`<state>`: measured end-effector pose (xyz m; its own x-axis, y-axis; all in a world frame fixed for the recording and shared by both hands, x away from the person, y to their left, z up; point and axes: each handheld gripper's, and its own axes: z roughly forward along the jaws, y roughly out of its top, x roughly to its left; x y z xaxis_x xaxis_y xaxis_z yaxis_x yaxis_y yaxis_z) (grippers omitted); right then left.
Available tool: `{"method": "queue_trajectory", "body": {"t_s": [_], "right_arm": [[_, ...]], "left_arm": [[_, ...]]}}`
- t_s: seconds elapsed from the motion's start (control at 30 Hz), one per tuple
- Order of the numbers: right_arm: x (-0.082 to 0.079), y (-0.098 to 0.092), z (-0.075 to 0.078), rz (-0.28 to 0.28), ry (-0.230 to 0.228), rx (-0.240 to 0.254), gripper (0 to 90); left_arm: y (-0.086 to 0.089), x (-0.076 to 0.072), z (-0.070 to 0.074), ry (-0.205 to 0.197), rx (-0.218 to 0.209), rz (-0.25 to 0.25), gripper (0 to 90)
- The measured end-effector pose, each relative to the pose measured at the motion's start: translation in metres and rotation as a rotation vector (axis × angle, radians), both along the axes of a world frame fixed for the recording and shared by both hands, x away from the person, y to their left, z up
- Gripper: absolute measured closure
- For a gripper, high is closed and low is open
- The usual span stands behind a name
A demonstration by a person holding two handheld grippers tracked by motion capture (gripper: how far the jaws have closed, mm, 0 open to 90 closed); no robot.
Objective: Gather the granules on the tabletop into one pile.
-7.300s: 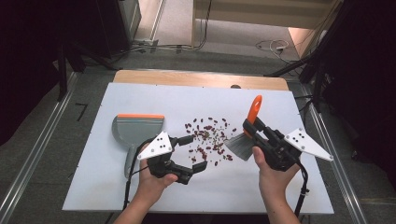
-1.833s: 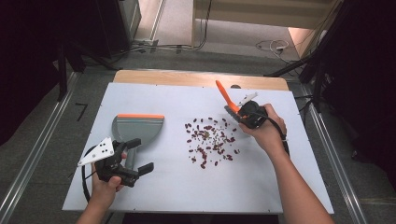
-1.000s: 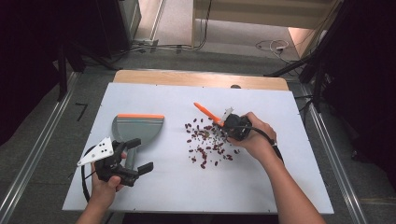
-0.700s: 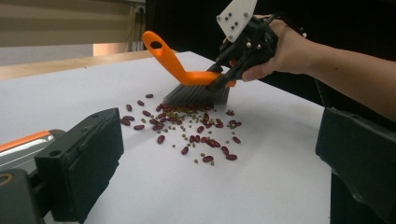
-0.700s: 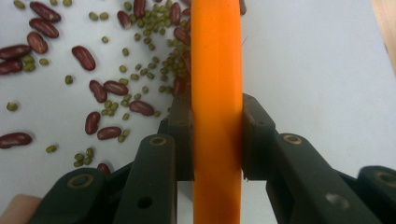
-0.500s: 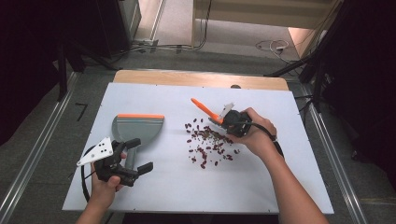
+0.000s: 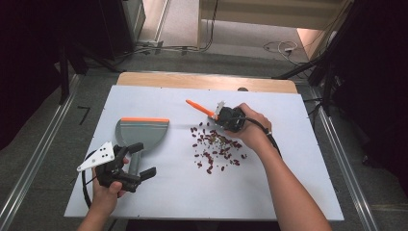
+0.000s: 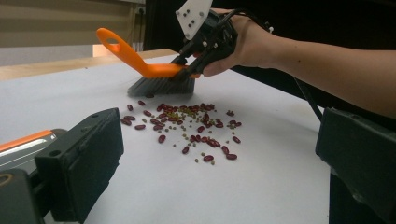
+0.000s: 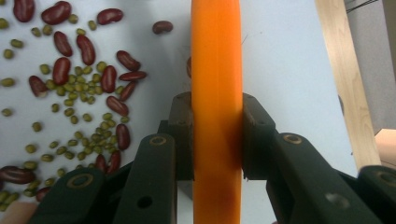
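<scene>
Right gripper view: fingers (image 9: 217, 135) clamp the brush (image 9: 216, 70); beans (image 7: 216, 149) lie unswept beside them, dustpan (image 7: 141, 134) unfilled near the left gripper's (image 7: 139, 173) open fingers.

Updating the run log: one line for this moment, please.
right gripper shut on brush | bristles behind beans | left gripper open by dustpan

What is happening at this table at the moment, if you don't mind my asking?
A person is sweeping up spilled beans on the white table. The right tool is shut on the orange handle of a small brush, whose bristles sit at the far edge of the scatter of red and small green beans. The left tool rests open on the table near the handle of the grey dustpan, which lies to the left of the beans, apart from them.
</scene>
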<state>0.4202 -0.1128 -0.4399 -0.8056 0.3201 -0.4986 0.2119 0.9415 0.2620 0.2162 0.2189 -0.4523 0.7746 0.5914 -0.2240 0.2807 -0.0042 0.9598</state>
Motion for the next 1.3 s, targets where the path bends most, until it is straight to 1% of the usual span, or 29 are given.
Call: {"method": "queue_trajectory", "body": {"t_s": [0.07, 0.1, 0.17, 0.3, 0.33, 0.37, 0.4, 0.43, 0.5, 0.57, 0.63, 0.67, 0.8, 0.9, 1.03, 1.13, 1.23, 1.3], "right_arm": [[-0.003, 0.000, 0.000, 0.009, 0.006, -0.015, 68.9], [-0.006, 0.000, 0.000, 0.011, 0.019, -0.010, 68.8], [-0.010, -0.002, 0.001, 0.028, 0.021, -0.010, 68.9], [-0.023, -0.004, 0.001, 0.058, 0.035, -0.018, 68.9], [-0.026, -0.005, 0.000, 0.062, 0.036, -0.016, 68.8], [-0.029, -0.005, 0.000, 0.068, 0.046, -0.010, 68.9], [-0.031, -0.006, 0.001, 0.072, 0.042, -0.012, 68.9], [-0.035, -0.007, 0.001, 0.074, 0.052, -0.008, 68.8], [-0.039, -0.008, 0.001, 0.084, 0.048, -0.014, 68.9], [-0.043, -0.009, 0.003, 0.090, 0.063, -0.013, 68.8], [-0.042, -0.011, 0.007, 0.099, 0.072, 0.001, 68.8], [-0.041, -0.011, 0.009, 0.092, 0.071, 0.007, 68.8], [-0.034, -0.006, 0.013, 0.094, 0.038, 0.021, 68.8], [-0.027, 0.005, 0.013, 0.093, 0.017, 0.032, 68.8], [-0.017, 0.021, 0.010, 0.100, -0.011, 0.018, 68.8], [-0.012, 0.031, 0.008, 0.099, -0.035, -0.003, 68.8], [-0.008, 0.037, 0.004, 0.111, -0.022, -0.016, 68.8], [-0.008, 0.038, 0.001, 0.132, -0.008, -0.026, 68.8]], "left_arm": [[0.000, 0.001, 0.000, 0.001, 0.001, -0.001, 1.8], [0.000, 0.001, 0.000, 0.002, 0.000, -0.002, 1.8], [-0.001, 0.001, 0.000, 0.002, 0.001, -0.004, 1.8], [-0.002, 0.000, 0.000, 0.001, 0.000, -0.001, 1.8], [-0.001, 0.000, 0.001, 0.001, 0.000, 0.001, 1.8], [0.000, 0.000, 0.001, 0.001, -0.002, 0.004, 1.8], [0.000, 0.000, 0.001, 0.001, -0.004, 0.007, 1.8], [0.001, 0.000, 0.001, 0.000, -0.006, 0.008, 1.8], [0.001, 0.000, 0.001, 0.001, -0.007, 0.010, 1.8], [0.001, 0.000, 0.001, 0.002, -0.007, 0.010, 1.8], [0.000, 0.000, 0.001, 0.001, -0.004, 0.009, 1.8], [0.000, 0.001, 0.000, 0.001, -0.001, 0.007, 1.8], [0.000, 0.000, 0.000, 0.000, 0.000, 0.004, 1.8], [0.000, 0.000, 0.000, 0.001, -0.002, 0.005, 1.8], [0.000, 0.000, 0.000, 0.000, -0.005, 0.003, 1.8], [0.001, 0.000, 0.000, 0.001, -0.005, 0.003, 1.8], [0.002, 0.000, 0.000, 0.001, -0.008, 0.002, 1.8], [0.002, 0.000, 0.001, 0.000, -0.007, 0.002, 1.8]]}}
